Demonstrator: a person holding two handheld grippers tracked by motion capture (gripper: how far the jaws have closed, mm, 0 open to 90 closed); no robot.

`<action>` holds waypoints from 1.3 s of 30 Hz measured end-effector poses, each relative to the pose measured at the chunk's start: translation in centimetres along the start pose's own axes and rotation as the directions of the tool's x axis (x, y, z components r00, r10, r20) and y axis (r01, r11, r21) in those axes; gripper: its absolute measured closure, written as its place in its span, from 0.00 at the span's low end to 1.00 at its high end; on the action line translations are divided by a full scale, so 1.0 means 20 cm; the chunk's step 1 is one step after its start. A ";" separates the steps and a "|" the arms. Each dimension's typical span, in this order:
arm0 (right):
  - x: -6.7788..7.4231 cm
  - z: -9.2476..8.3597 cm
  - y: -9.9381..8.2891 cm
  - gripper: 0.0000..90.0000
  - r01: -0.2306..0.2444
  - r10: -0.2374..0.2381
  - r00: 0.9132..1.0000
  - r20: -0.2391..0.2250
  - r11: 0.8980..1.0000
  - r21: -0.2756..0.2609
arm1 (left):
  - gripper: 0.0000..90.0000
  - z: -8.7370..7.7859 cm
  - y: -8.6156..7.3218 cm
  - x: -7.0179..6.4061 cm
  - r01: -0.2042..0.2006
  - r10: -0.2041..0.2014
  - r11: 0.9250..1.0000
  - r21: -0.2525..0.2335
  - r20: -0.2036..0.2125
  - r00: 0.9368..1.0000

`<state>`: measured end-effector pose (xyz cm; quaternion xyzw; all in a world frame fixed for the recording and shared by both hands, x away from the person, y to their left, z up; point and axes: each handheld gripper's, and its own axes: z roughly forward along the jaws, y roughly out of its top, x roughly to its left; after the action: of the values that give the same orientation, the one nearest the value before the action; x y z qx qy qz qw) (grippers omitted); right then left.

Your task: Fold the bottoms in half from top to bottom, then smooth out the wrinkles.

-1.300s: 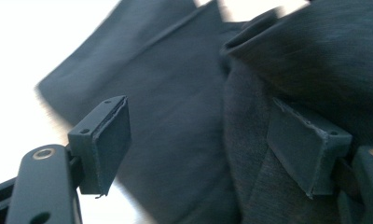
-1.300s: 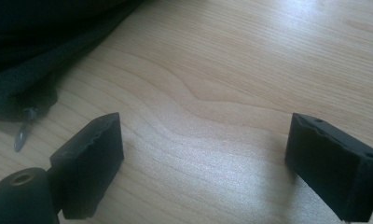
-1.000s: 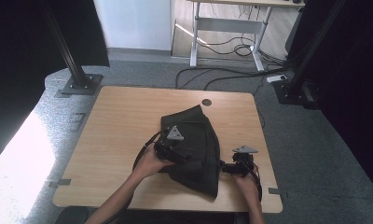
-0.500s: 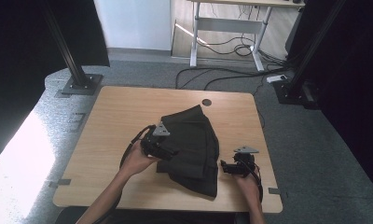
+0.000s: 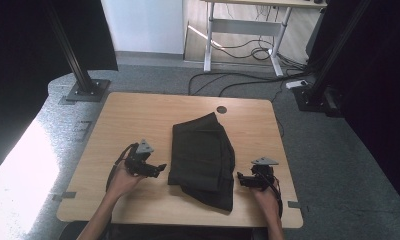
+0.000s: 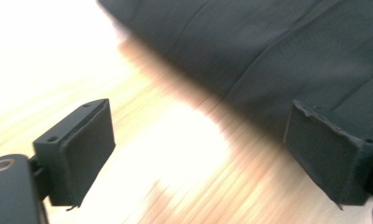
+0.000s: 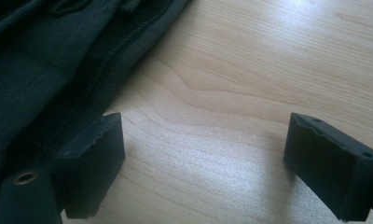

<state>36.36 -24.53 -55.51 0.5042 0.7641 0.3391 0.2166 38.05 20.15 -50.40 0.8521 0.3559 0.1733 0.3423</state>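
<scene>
Bright from the left: a blown-out patch on the floor (image 5: 15, 170) beside the table (image 5: 138, 112), dark surroundings at both sides. Streaked with motion blur and white glare along the tabletop in the left gripper view. Sharp, evenly lit, soft shadows in the right gripper view.
</scene>
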 end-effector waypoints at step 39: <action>0.04 -0.12 0.04 0.11 -0.011 0.011 1.000 -0.020 1.000 -0.009 | 0.00 0.05 -0.19 0.14 0.100 -0.099 0.994 0.050 -0.021 0.995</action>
<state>35.01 -24.30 -53.33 0.5040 0.7619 0.3487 0.2095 38.72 23.70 -53.73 0.8401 0.4055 0.1550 0.3254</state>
